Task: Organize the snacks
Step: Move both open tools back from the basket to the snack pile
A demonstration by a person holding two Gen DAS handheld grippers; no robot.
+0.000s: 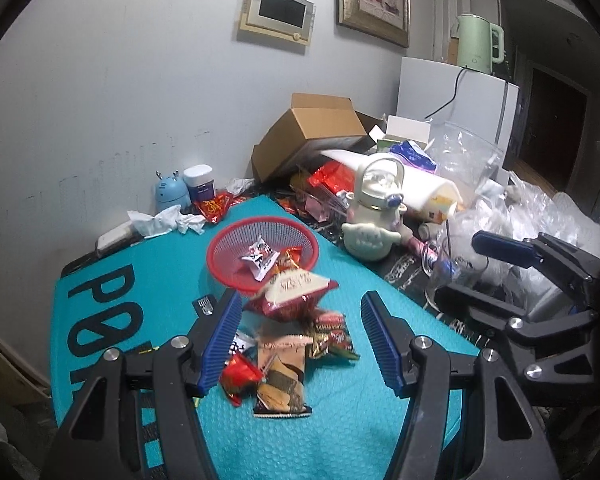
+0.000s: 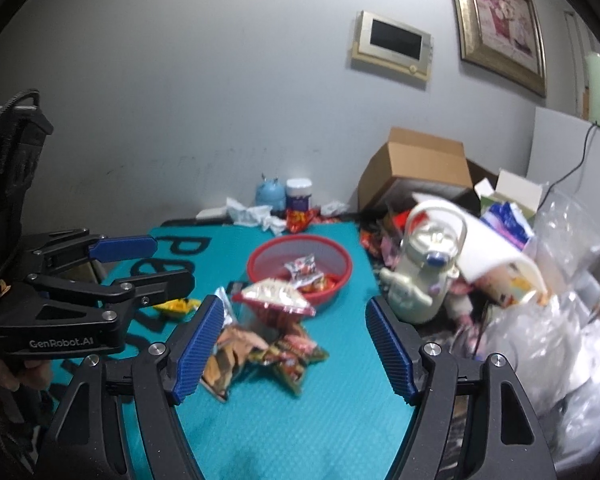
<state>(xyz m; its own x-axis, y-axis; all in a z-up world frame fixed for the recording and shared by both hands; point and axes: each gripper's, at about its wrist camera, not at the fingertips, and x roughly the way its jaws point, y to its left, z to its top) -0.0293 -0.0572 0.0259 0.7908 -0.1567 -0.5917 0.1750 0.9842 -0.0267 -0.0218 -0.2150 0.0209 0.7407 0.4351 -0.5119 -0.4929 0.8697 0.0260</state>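
On teal mat (image 1: 340,420) — snack packets (image 1: 284,360) beside red basket (image 1: 260,256).

Past my reach an open cardboard box (image 1: 308,136) lies tipped toward the wall. A cream character-shaped bottle (image 1: 374,216) stands just off the teal mat (image 1: 340,432) — crumpled tissues (image 1: 168,220) near the far edge. A green kettle (image 1: 478,44) tops the white fridge (image 1: 456,108).
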